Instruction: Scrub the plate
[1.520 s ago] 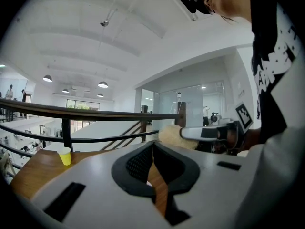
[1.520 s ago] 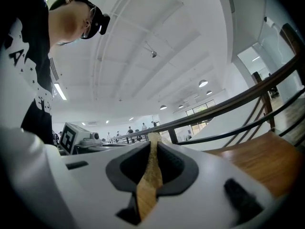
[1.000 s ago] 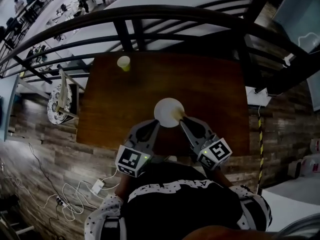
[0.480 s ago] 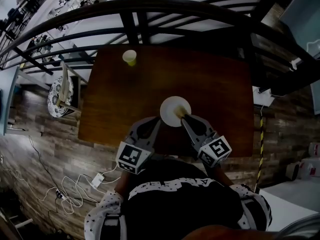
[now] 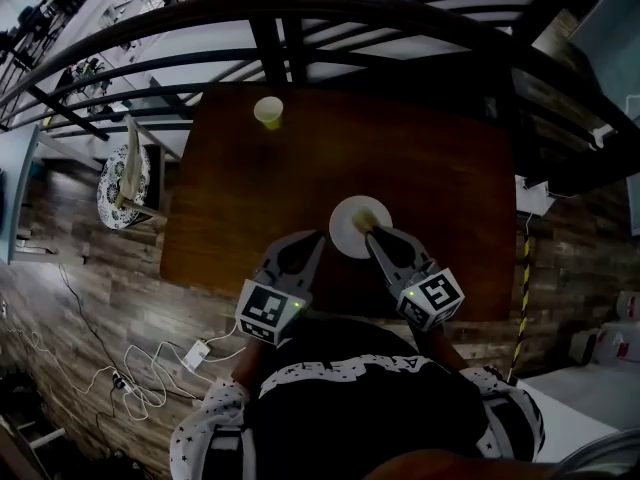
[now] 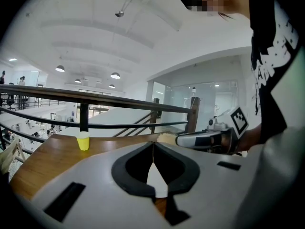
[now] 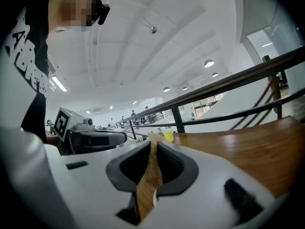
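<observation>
A white plate (image 5: 356, 220) lies on the dark wooden table (image 5: 420, 158) near its front edge. My left gripper (image 5: 323, 241) is shut on the plate's near-left rim; in the left gripper view the thin white plate (image 6: 155, 178) runs between the closed jaws of the left gripper (image 6: 153, 145). My right gripper (image 5: 371, 234) is shut on a tan scrub sponge (image 5: 368, 228) that rests on the plate's right part. In the right gripper view the sponge (image 7: 148, 175) fills the gap of the right gripper (image 7: 153, 145). The sponge's tip (image 6: 166, 138) shows at the right gripper's end.
A yellow cup (image 5: 268, 111) stands at the table's far left; it also shows as a cup (image 6: 83, 140) in the left gripper view and as a cup (image 7: 167, 136) behind the sponge in the right one. A black railing (image 5: 300, 18) runs behind the table. A chair (image 5: 125, 183) stands left.
The head view has shifted, so the table, cup and plate sit further right in the picture. Both grippers keep their holds; I see no clear move over the table.
</observation>
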